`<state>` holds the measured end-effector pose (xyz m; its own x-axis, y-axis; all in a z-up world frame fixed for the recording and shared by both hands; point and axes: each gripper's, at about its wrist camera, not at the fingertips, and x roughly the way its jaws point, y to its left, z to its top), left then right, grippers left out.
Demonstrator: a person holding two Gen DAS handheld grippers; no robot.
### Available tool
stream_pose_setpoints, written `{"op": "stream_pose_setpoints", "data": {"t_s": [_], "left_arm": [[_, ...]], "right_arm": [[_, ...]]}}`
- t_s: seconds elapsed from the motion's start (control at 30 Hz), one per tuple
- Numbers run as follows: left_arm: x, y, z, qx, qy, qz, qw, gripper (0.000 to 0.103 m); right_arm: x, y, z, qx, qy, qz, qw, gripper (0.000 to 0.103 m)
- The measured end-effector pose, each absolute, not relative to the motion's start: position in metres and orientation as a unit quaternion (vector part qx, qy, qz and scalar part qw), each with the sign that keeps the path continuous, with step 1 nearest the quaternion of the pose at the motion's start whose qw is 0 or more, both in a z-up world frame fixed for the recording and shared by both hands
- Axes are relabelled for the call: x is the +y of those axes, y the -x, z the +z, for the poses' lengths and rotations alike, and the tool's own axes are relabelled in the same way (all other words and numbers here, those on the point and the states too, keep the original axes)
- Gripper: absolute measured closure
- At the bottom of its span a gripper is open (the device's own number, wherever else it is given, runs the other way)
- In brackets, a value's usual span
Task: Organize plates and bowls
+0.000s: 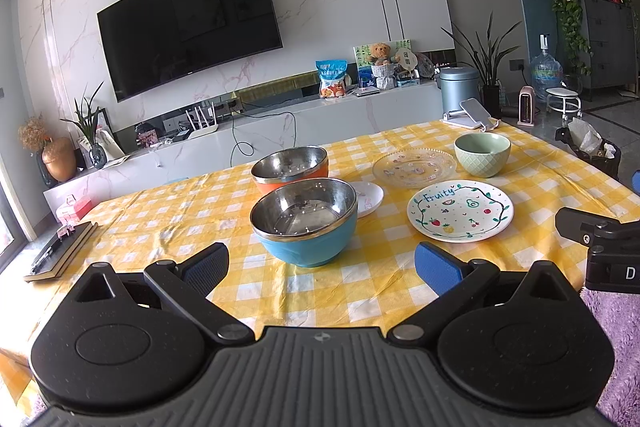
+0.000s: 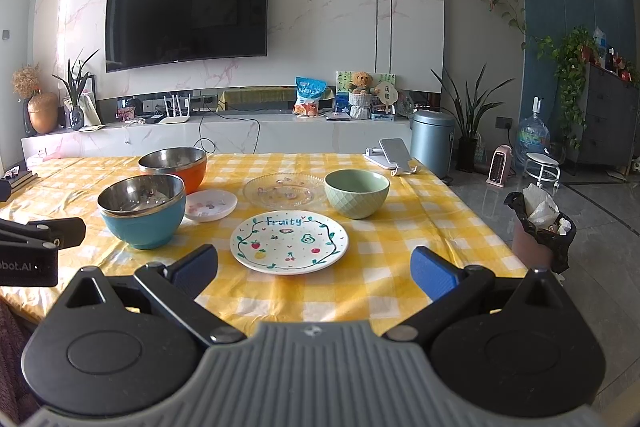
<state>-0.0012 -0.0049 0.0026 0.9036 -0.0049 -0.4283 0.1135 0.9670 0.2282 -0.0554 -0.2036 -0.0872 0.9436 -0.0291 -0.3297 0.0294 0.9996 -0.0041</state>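
Two matching black handheld grippers with blue finger pads

The left gripper [image 1: 322, 265] and right gripper [image 2: 314, 267] each show a ribbed grey body, round black hinge housings, silver pivot screws and black linkage arms.

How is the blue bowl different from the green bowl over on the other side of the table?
The blue bowl has a shiny metal lining and rim; the green bowl is one pale green inside and out. The blue bowl's outside is smooth, while the green bowl's wall carries a raised diamond pattern. The blue bowl sits by the orange bowl and small white plate; the green bowl sits beside the clear glass plate. Both stand upright and look empty.
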Motion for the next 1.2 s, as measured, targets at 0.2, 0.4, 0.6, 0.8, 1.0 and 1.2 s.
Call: {"op": "stream_pose_setpoints", "data": {"t_s": [0.2,0.4,0.6,0.8,1.0,1.2], "left_arm": [[-0.005,0.001,0.003,0.217,-0.124,-0.031,0.968,0.000],[-0.006,0.001,0.003,0.217,-0.123,-0.031,0.968,0.000],[-0.004,-0.001,0.001,0.217,-0.123,-0.031,0.968,0.000],[-0.003,-0.001,0.001,0.219,-0.121,-0.030,0.968,0.000],[0.019,-0.005,0.011,0.238,-0.072,-0.026,0.968,0.000],[0.046,-0.027,0.014,0.290,0.015,-0.043,0.956,0.000]], "right_arm": [[-0.206,0.055,-0.089,0.168,-0.001,-0.015,0.986,0.002],[-0.206,0.055,-0.087,0.169,-0.001,-0.015,0.986,0.002],[-0.207,0.056,-0.086,0.169,-0.001,-0.015,0.985,0.002],[-0.207,0.055,-0.087,0.170,0.000,-0.016,0.985,0.002],[-0.206,0.048,-0.089,0.198,-0.002,-0.006,0.980,0.002],[-0.201,0.025,-0.083,0.240,-0.035,0.033,0.970,0.002]]}}
